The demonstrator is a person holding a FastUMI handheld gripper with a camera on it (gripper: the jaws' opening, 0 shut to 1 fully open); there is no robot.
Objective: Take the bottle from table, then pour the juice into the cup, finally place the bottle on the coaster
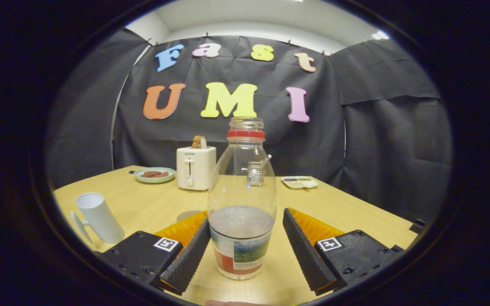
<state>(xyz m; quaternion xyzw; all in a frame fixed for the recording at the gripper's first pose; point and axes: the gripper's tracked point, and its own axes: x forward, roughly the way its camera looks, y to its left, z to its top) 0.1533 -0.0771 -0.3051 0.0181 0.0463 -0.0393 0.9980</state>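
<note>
Gripper point(245, 238) spread wide, fingers flanking the uncapped juice bottle point(242, 204) standing on the table point(355, 208); neither clearly touching. White cup point(98, 217) left of bottle. Recommend closing squarely on the labelled lower body before lifting.

Black cloth point(236, 140), creased and pinned along its top edge, is hung as the booth's wall behind a light wooden table point(347, 212). More black cloth point(398, 140) is draped over the right side. Above it, a white wall and ceiling point(262, 21) are seen, lit by a ceiling light point(381, 35).
</note>
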